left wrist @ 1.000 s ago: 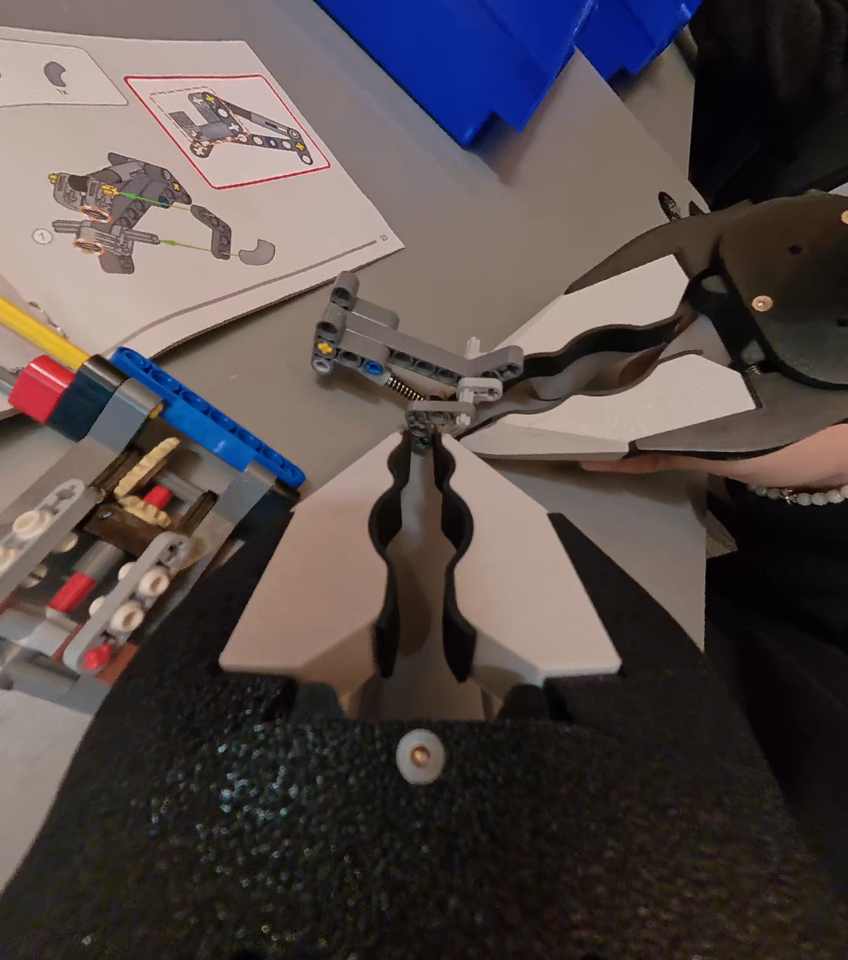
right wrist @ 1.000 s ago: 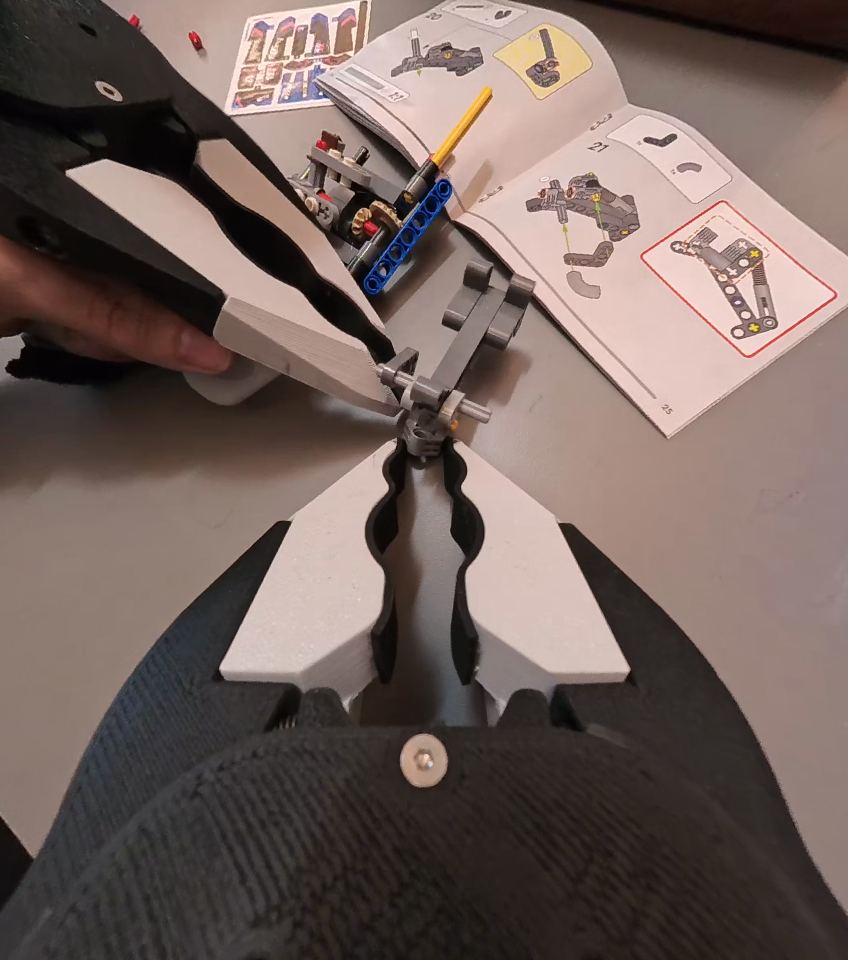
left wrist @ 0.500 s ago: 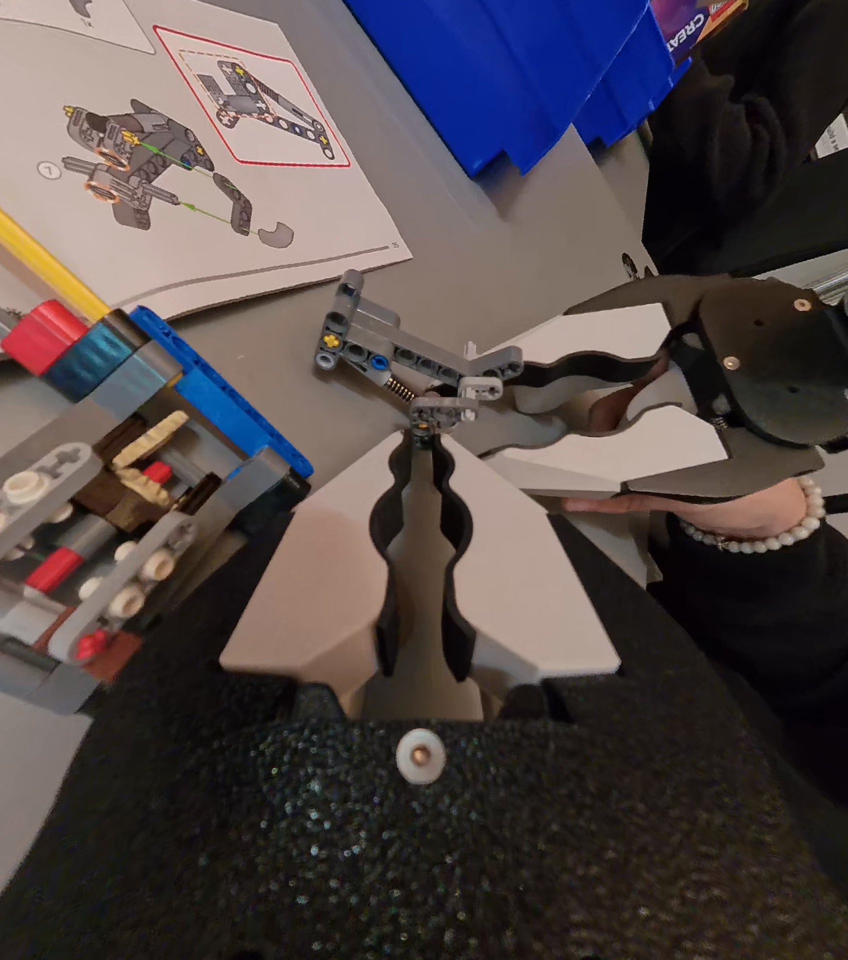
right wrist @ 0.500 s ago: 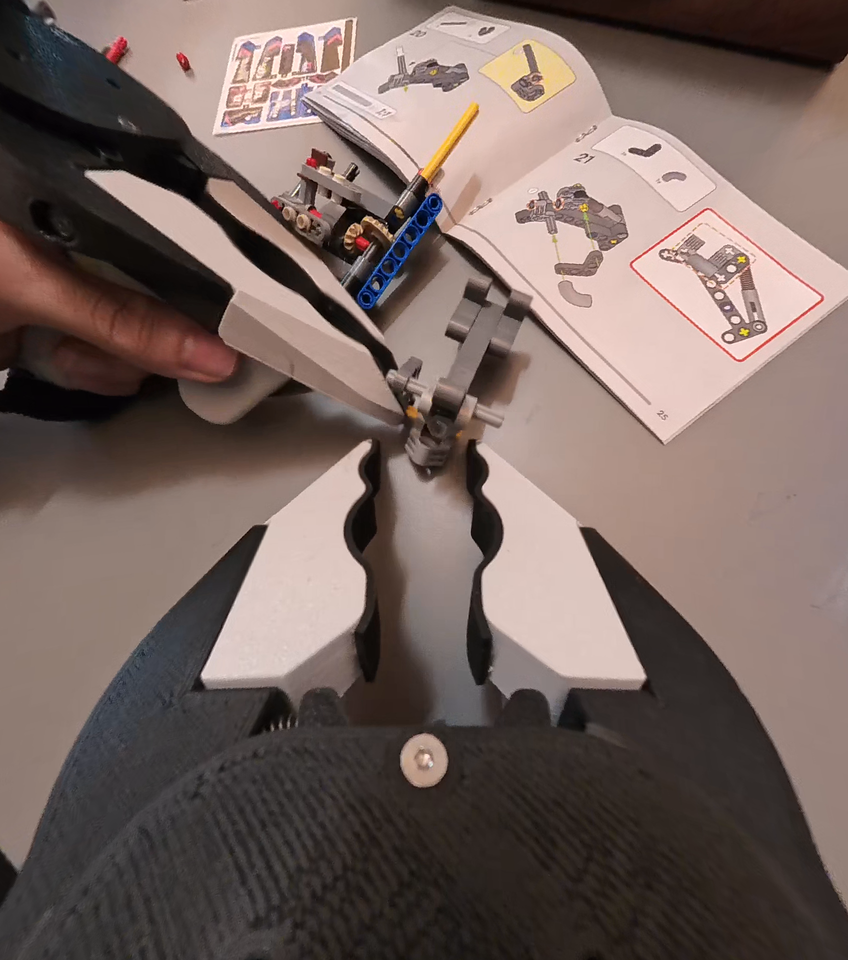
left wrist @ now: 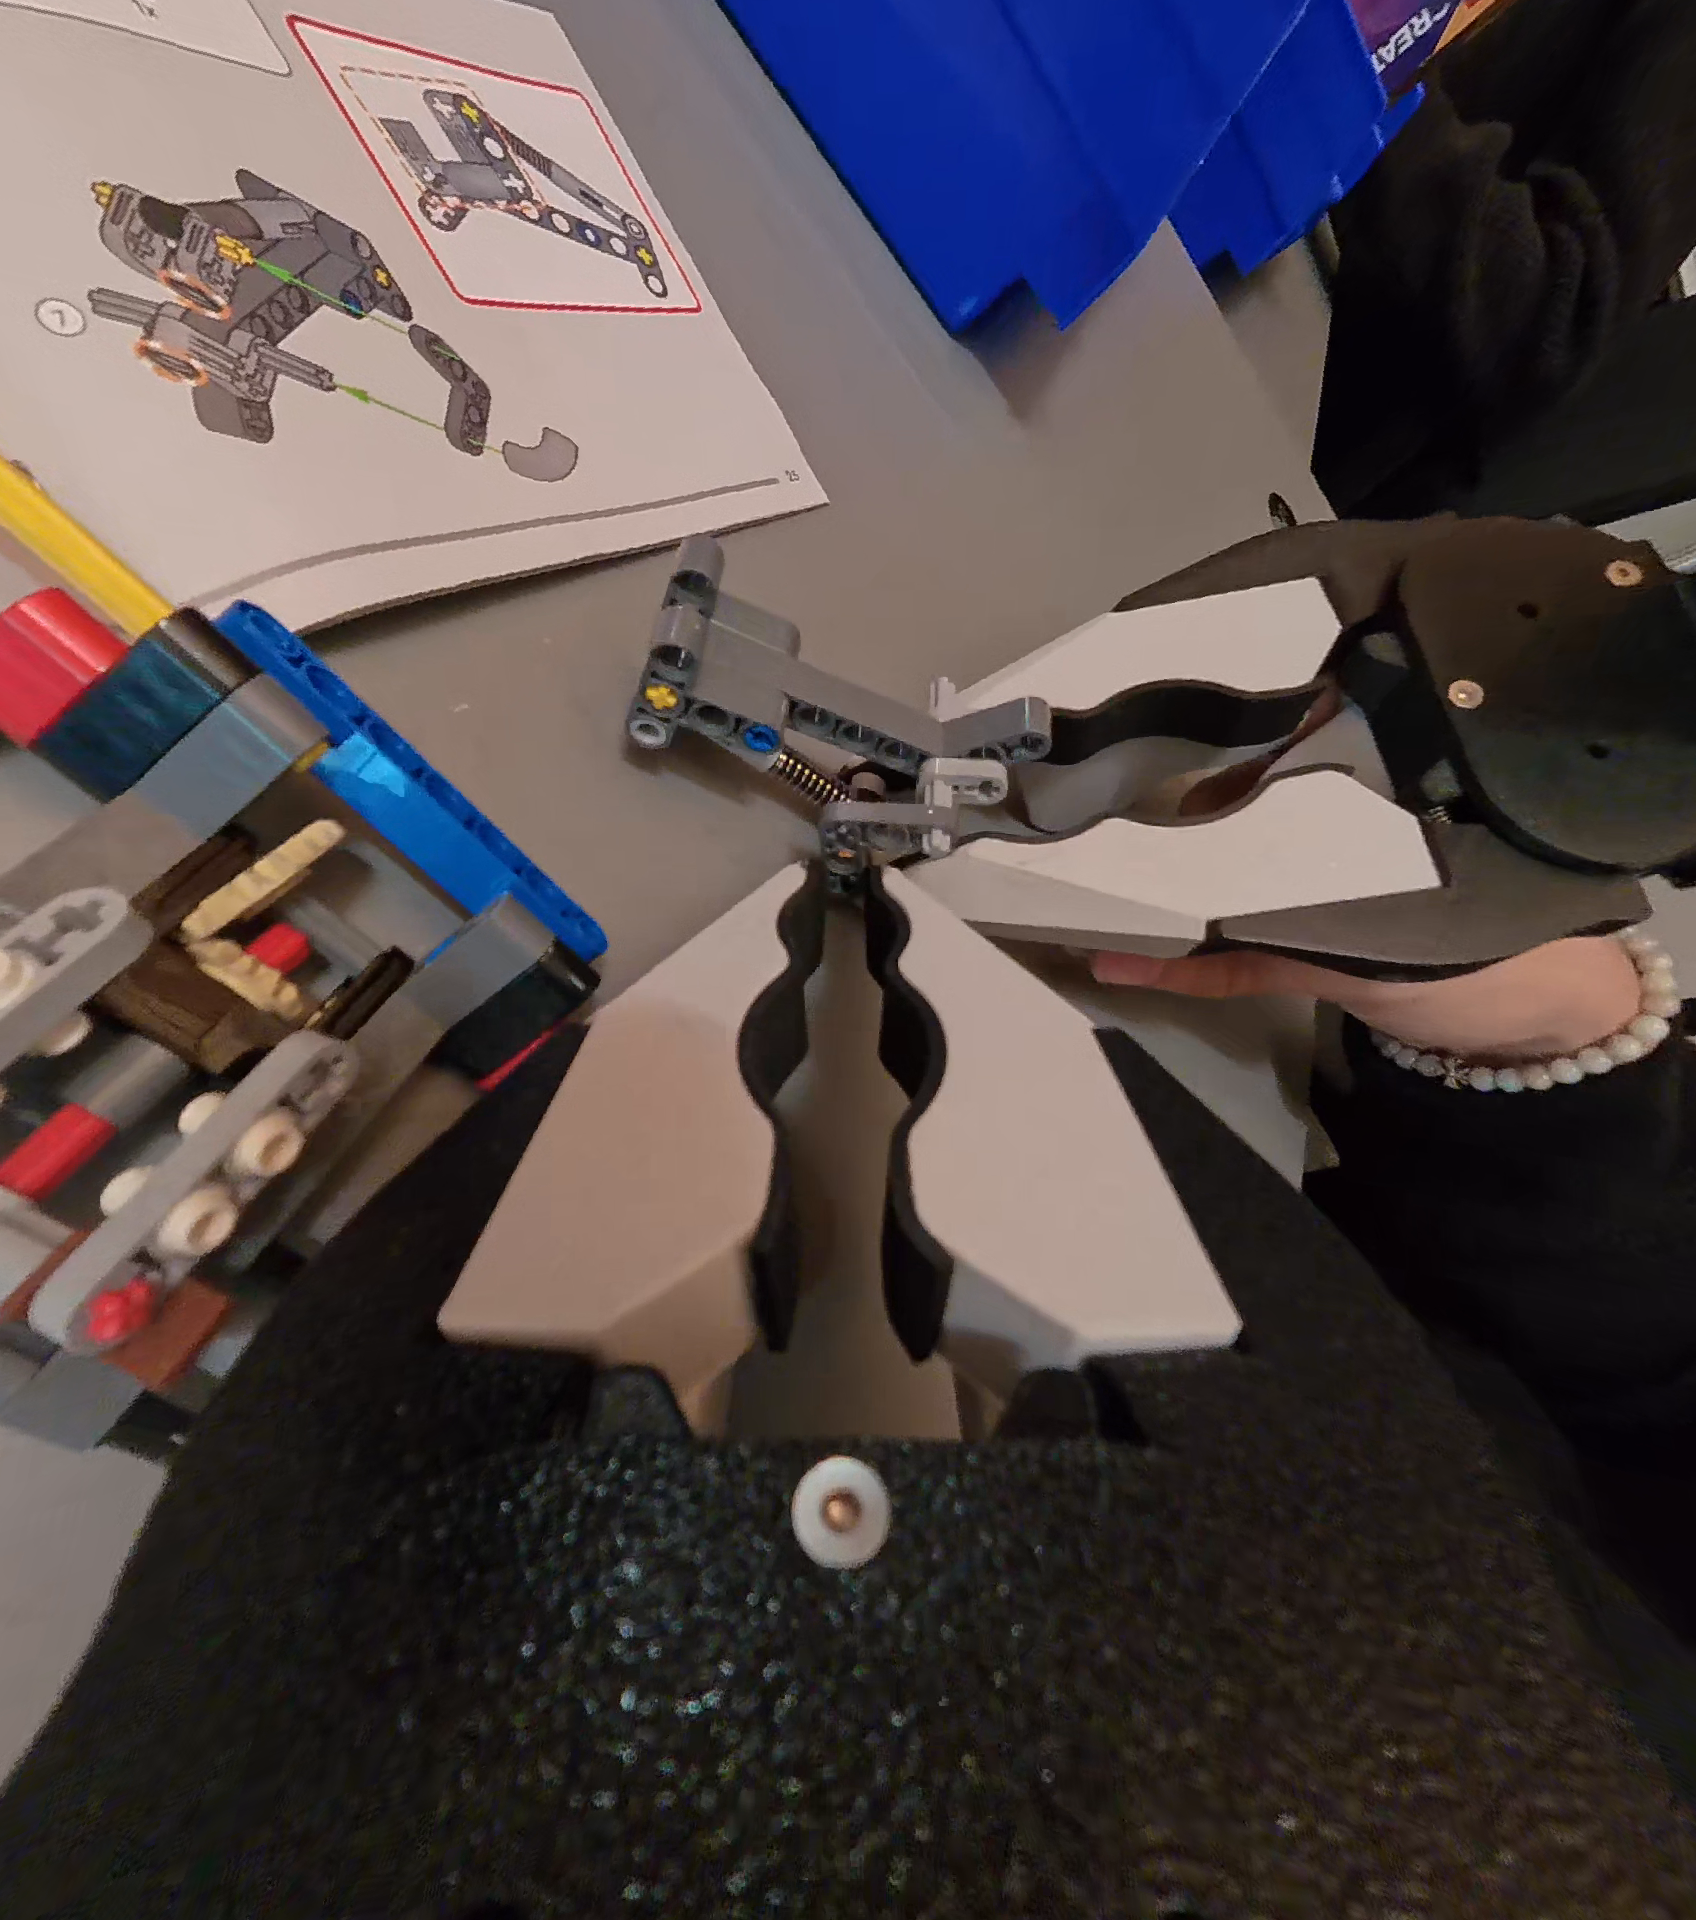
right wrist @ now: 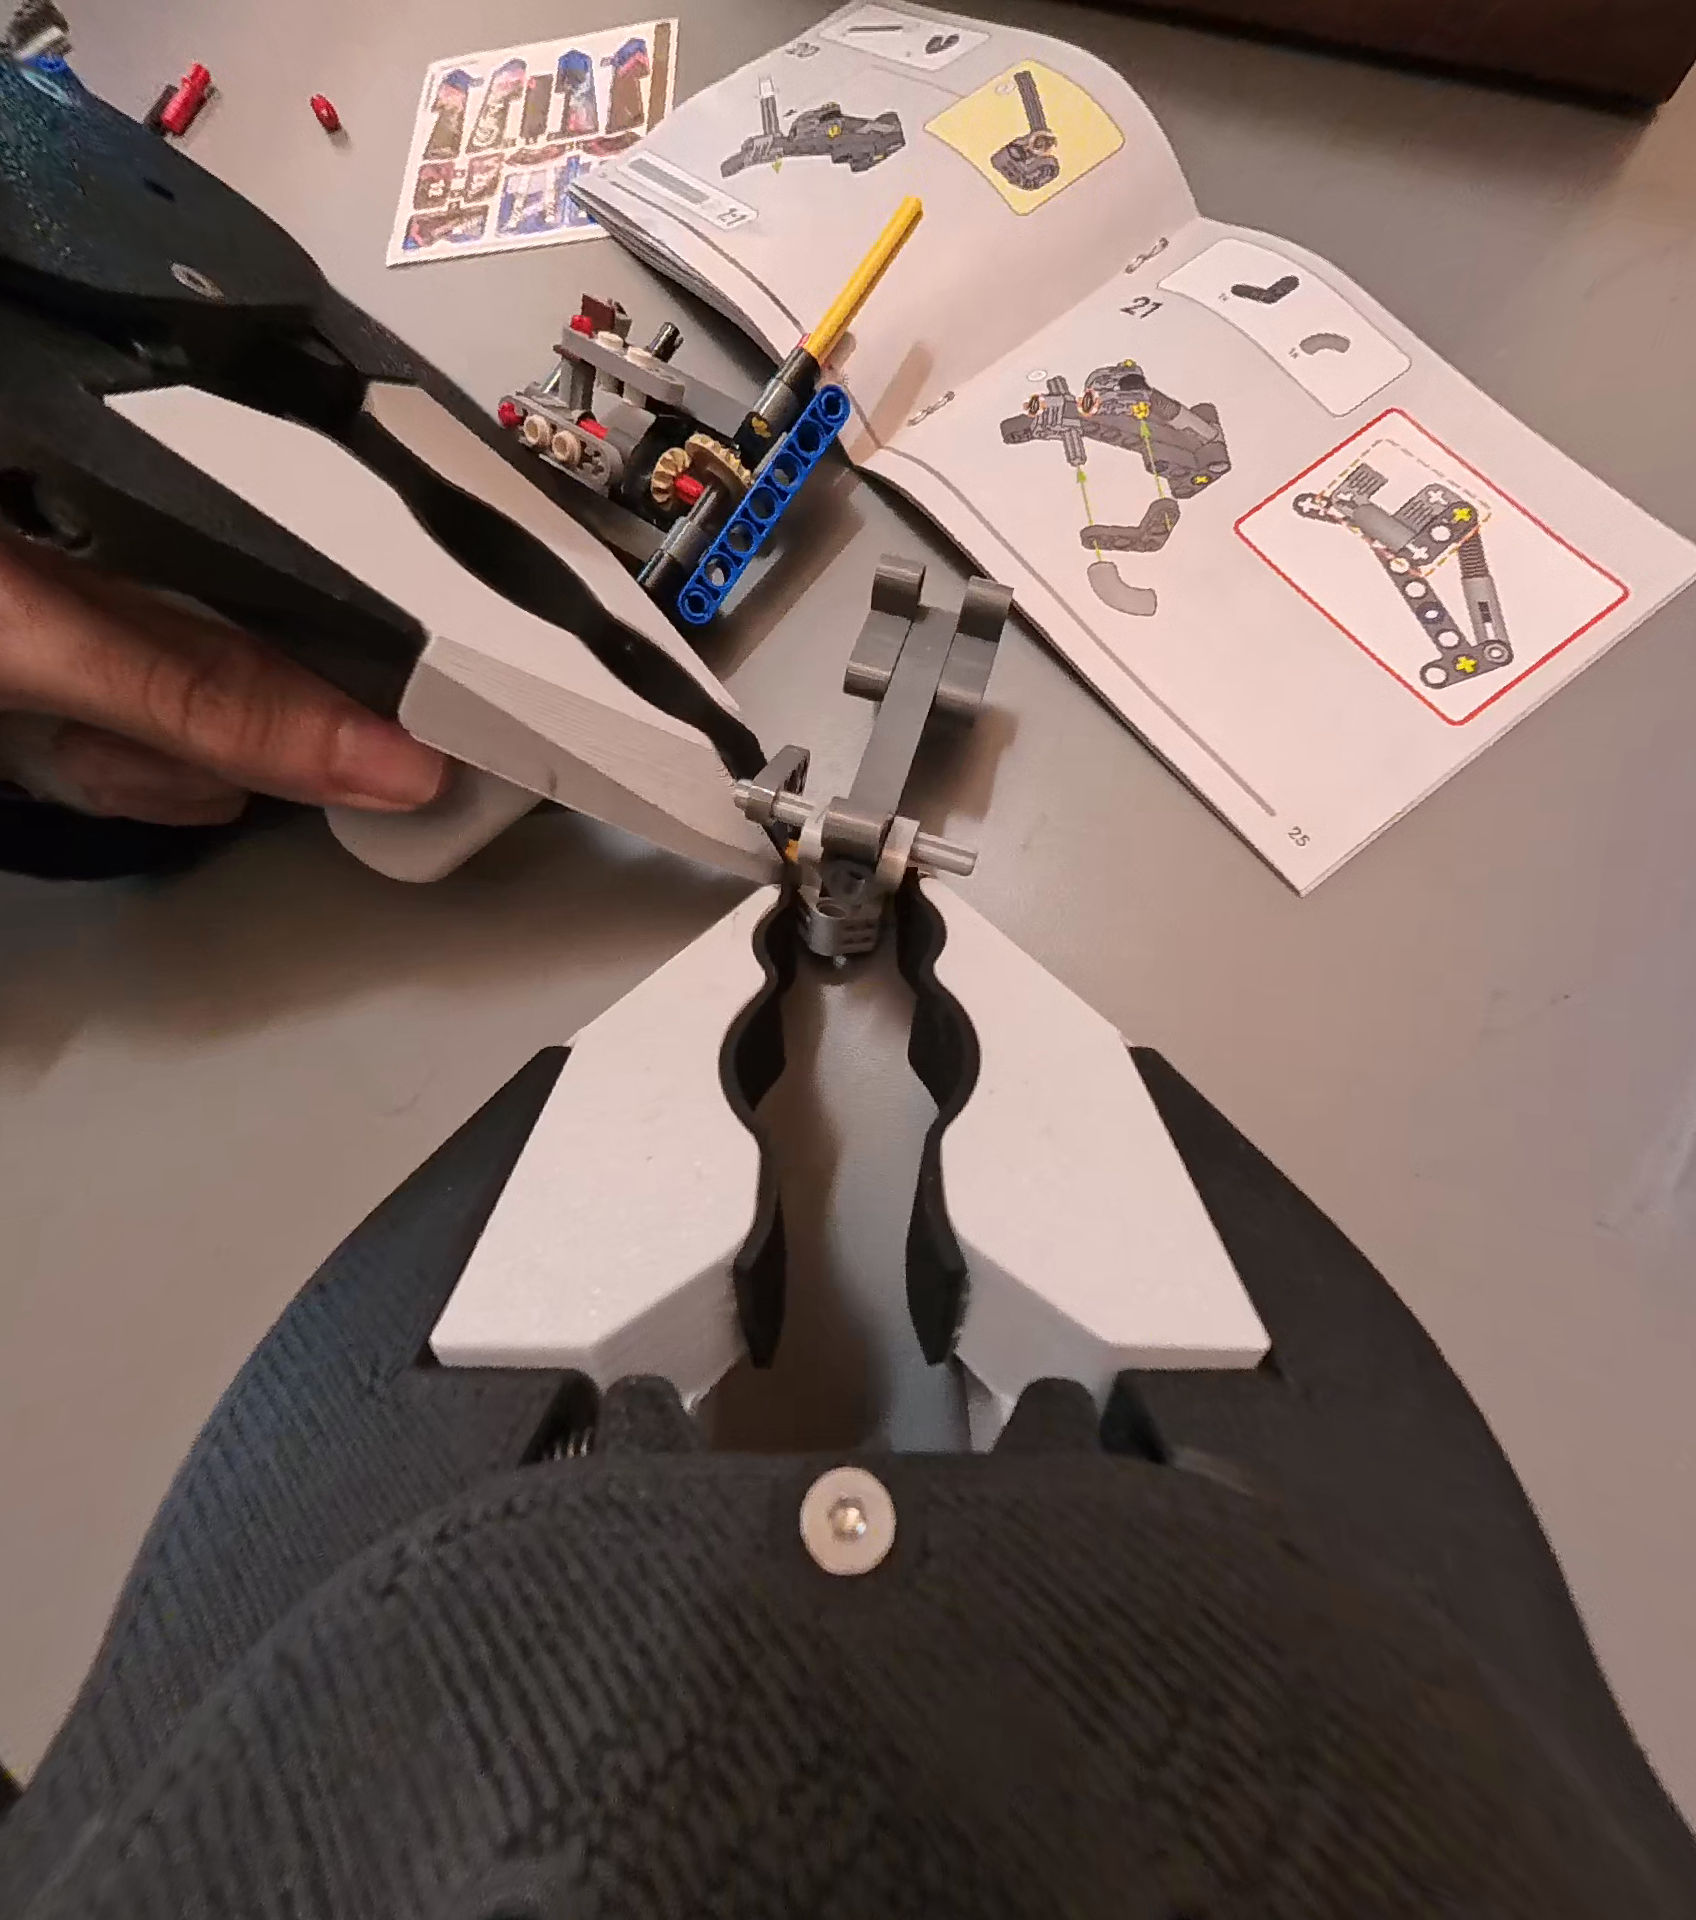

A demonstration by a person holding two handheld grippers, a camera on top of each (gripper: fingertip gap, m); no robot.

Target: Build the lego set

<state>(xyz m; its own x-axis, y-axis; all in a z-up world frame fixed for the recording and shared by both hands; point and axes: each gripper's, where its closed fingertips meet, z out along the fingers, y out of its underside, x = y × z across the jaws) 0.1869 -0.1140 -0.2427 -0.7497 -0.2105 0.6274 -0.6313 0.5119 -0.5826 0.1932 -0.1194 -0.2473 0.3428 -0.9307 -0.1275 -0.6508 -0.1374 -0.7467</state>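
A grey lego arm assembly (left wrist: 750,686) with a small spring hangs just above the grey table between both grippers. My left gripper (left wrist: 844,883) is shut on a small dark pin at the assembly's near end. My right gripper (left wrist: 1026,774) comes in from the right and grips the light grey connector end. In the right wrist view the assembly (right wrist: 911,686) points away from me. My right gripper (right wrist: 846,920) is shut on its grey connector. The left gripper (right wrist: 750,790) meets the cross axle from the left.
A larger lego build with a blue beam (left wrist: 200,935) (right wrist: 709,457) and a yellow axle (right wrist: 865,275) lies by the open instruction booklet (left wrist: 408,416) (right wrist: 1239,468). Blue bins (left wrist: 1031,135) stand behind. A sticker sheet (right wrist: 532,145) and small red pieces (right wrist: 184,99) lie far off. The grippers are tip to tip, or close to it.
My right gripper opened half a second ago and has shut again on the assembly's connector. My left gripper kept its hold. Both have shifted slightly toward the booklet.
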